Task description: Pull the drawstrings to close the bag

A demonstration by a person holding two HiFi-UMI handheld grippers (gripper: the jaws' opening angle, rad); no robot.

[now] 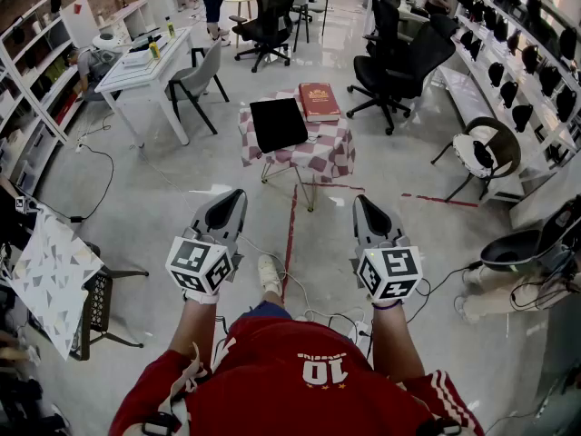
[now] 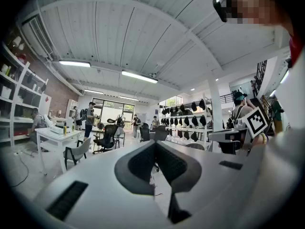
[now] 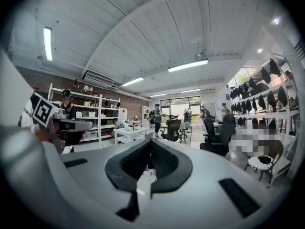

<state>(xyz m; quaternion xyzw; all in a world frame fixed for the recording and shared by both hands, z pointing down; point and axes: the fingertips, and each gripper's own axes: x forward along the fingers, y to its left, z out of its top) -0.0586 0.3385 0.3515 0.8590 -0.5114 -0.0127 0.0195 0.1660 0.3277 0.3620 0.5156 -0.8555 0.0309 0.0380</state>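
**Both sets of fingers closed on nothing, bag well ahead on the worktop**

In the head view, your left gripper (image 1: 239, 194) sits lower centre-left of the frame and your right gripper (image 1: 360, 200) lower centre-right. Both point up the frame. The small worktop (image 1: 331, 157), draped in a red-and-white checked cloth, stands in the upper centre. The flat black bag (image 1: 278, 123) lies on its left half, with a red book (image 1: 319, 100) just beside it at the upper right.

The bag is well apart from both grippers, with a stretch of pale floor (image 1: 408, 234) between them and the worktop. It sits up-frame of the gap between your grippers, nearer the left gripper's line than the right's. Its drawstrings are too small to make out.

In the left gripper view, the dark fingers (image 2: 138, 168) are pressed together and their tips meet at the middle of the frame with nothing between them. In the right gripper view, the fingers (image 3: 131, 166) are likewise closed tip to tip and hold nothing.
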